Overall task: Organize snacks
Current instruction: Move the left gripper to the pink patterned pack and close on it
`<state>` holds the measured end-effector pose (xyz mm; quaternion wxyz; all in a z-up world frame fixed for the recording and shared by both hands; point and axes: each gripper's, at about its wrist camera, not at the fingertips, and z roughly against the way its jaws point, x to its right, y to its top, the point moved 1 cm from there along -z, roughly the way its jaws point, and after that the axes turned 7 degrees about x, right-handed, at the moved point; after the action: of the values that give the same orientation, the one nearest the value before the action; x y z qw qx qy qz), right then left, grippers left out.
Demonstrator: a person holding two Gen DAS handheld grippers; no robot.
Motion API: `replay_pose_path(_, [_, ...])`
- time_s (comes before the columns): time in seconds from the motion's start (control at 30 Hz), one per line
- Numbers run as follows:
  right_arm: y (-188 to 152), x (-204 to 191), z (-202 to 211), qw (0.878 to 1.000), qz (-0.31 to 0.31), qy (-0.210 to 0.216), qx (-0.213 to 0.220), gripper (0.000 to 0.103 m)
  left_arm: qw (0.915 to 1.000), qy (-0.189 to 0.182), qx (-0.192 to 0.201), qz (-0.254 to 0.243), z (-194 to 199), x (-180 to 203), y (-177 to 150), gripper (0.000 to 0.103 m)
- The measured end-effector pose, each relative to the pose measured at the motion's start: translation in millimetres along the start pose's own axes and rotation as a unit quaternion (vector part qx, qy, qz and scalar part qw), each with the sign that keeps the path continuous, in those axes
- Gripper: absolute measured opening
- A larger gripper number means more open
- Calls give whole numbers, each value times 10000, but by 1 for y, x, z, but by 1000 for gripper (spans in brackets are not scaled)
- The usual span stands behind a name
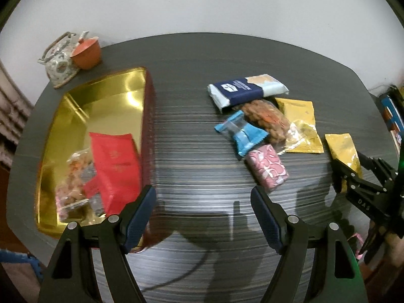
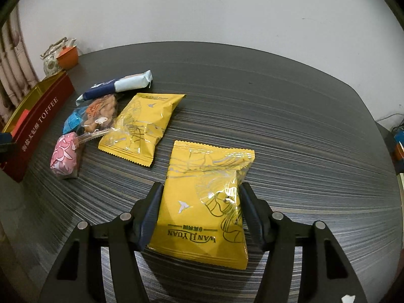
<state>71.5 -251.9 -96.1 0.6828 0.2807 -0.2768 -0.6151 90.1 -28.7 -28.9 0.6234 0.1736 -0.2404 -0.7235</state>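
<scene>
My right gripper [image 2: 201, 188] is shut on a yellow snack packet [image 2: 202, 202]; its pads press on the packet's two long sides just above the table. The left wrist view shows that same packet [image 1: 342, 149] and gripper [image 1: 349, 169] at the far right. My left gripper [image 1: 202, 192] is open and empty over bare table, between the gold-lined red toffee tin [image 1: 113, 101] and the snack pile. A red pouch [image 1: 116, 166] and a clear bag of nuts [image 1: 73, 184] lie in the tin. Loose on the table are a second yellow packet [image 2: 144, 128], a pink packet [image 2: 64, 156], a blue packet [image 1: 245, 133], a nut bag [image 1: 267, 121] and a navy-and-white bar [image 1: 247, 88].
A floral teapot [image 1: 59, 60] and an orange cup [image 1: 87, 53] stand at the table's far left corner, behind the tin. The dark striped table [image 2: 277, 126] ends at a white wall. Boxes sit off the right edge [image 1: 391, 116].
</scene>
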Motion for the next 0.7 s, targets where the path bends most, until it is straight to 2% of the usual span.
replay_pose_path(0.33, [-4, 14, 3, 9994, -252, -247, 49, 56, 9999, -65, -83, -57, -13, 16, 3, 77])
replay_pose_path(0.7, [-7, 56, 4, 9868, -1114, -1164, 155, 56, 9999, -85, -120, -51, -22, 28, 6, 77])
